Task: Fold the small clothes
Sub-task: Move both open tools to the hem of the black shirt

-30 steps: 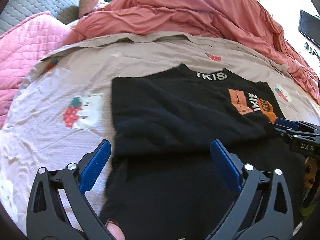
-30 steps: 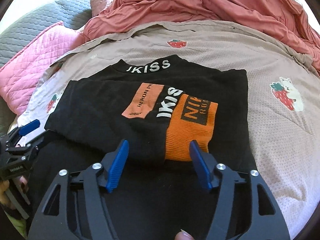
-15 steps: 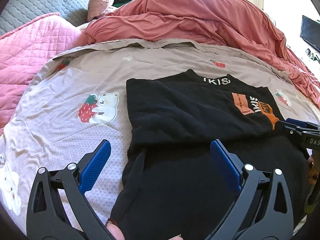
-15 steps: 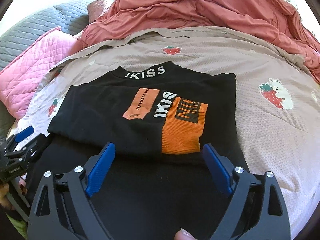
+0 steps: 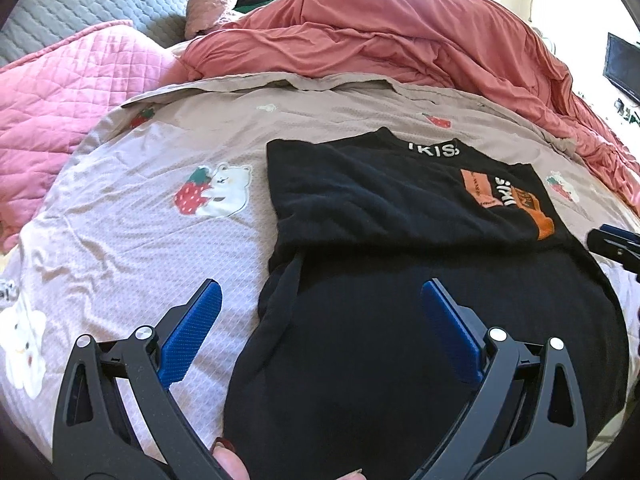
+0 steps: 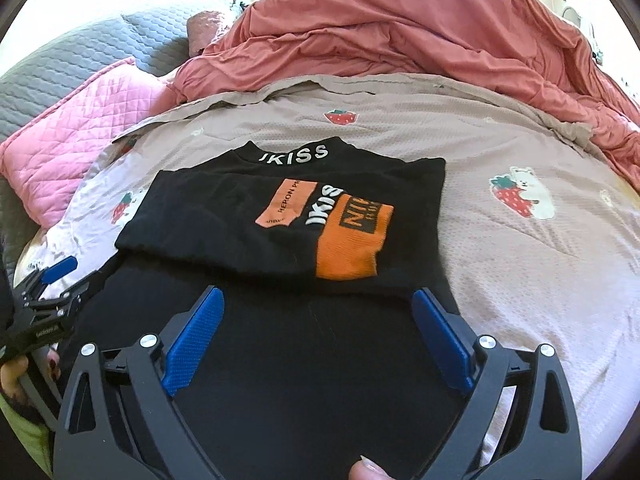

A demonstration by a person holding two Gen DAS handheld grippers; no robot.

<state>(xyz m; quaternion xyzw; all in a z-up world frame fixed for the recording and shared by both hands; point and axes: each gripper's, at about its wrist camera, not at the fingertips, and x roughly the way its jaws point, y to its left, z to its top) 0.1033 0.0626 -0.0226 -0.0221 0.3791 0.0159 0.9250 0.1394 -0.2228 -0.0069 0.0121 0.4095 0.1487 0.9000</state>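
Directly beneath my two claws lies the plain lower body of the black top (image 6: 304, 380), spread flat on the strawberry-print bedcover (image 6: 520, 288). My right claw (image 6: 316, 328) hovers over it with its blue pads spread wide and nothing between them; a second ago those pads stood much closer together, right at the orange cuff, so I read that as the sleeve having just been let go. My left claw (image 5: 320, 332) is likewise wide apart and empty, its left pad over bare bedcover and its right pad over black cloth, and it has drawn back and leftward from where it was a second ago, so that the top's left edge now runs between its pads. Just ahead of both claws, the folded sleeve (image 6: 248, 220) lies across the chest with its orange cuff (image 6: 352, 240) toward the right claw's far right, and the collar lettering (image 6: 296, 154) shows beyond it. That suggests to me the sleeve fold is done and holding on its own, though a narrow loose strip of fabric hangs off the sleeve's near left corner ahead of the left claw and may want tucking. I judge the next step is taking the near hem, below my view, up toward the collar. Farthest off sit the pink quilt (image 5: 68, 100) and the heaped red duvet (image 5: 400, 36).
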